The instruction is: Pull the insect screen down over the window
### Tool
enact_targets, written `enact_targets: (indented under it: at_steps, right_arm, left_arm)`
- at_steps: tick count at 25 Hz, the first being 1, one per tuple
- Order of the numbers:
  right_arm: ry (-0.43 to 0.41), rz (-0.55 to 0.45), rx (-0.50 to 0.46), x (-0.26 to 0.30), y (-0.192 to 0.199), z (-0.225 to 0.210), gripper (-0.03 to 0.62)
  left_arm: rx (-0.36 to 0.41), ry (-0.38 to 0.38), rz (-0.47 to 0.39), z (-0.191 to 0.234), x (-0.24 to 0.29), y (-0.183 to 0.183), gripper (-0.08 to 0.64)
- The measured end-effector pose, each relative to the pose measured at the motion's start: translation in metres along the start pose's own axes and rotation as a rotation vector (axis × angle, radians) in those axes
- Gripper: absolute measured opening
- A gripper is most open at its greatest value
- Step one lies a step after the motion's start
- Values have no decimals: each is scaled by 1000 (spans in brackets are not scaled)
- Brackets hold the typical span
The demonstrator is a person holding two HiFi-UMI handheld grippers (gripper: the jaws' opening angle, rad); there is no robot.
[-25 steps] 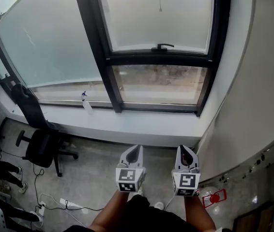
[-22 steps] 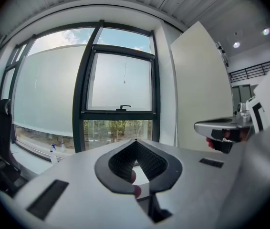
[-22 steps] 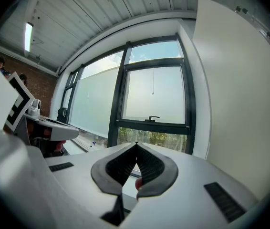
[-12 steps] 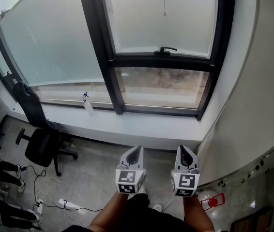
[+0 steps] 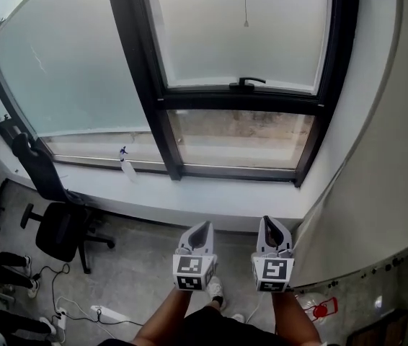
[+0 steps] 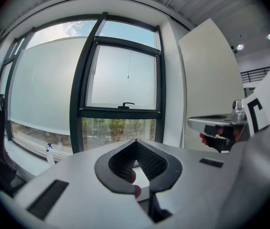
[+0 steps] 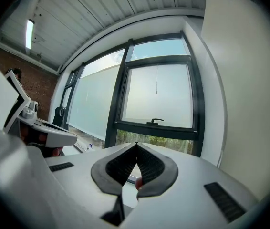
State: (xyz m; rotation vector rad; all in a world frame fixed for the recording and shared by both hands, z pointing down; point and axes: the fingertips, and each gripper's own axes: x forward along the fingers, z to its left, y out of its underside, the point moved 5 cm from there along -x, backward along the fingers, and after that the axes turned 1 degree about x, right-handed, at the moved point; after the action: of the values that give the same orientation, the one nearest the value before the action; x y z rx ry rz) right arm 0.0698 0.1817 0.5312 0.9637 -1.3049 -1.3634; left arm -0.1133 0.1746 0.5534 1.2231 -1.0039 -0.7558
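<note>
While you stand facing the window [image 5: 236,99], both tools sit low at the head view's lower centre, side by side and apart. Your left hand-held gripper [image 5: 202,225] has its jaws pressed together with nothing between them. Your right hand-held gripper [image 5: 269,222] is likewise closed and empty, as each gripper view shows. Both point toward the dark-framed window at upper centre of the frame, well short of it. A thin pull cord [image 5: 246,6] hangs down the middle of the upper right pane, its end bead above the black window handle [image 5: 247,83]. The insect screen itself can't be told apart from the pale glass. At upper left, a frosted blind [image 5: 67,71] covers most of the wide pane. 1 spray bottle [image 5: 126,166] stands on the sill [image 5: 211,193], and an office chair [image 5: 60,229] sits on the floor [image 5: 139,265] at lower left.
</note>
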Motion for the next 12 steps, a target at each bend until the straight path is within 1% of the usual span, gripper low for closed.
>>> enact_targets:
  at_steps: [3,5,9,12]
  right_arm:
    - [23,24,16,26,0,0,3]
    - [35,43,0,44,-3,-2,3]
    - [60,44,2,76,-12,-9,3]
    - [71,50,5,98,-14,-11,3]
  left_arm:
    - [-8,2,-3,15,18,-6,-2]
    - [-11,3,-10,26,33,-12,-2]
    - [-6,17,-21,46,65,-26,-2]
    - [-16,29,-20,60,88,-32,-2]
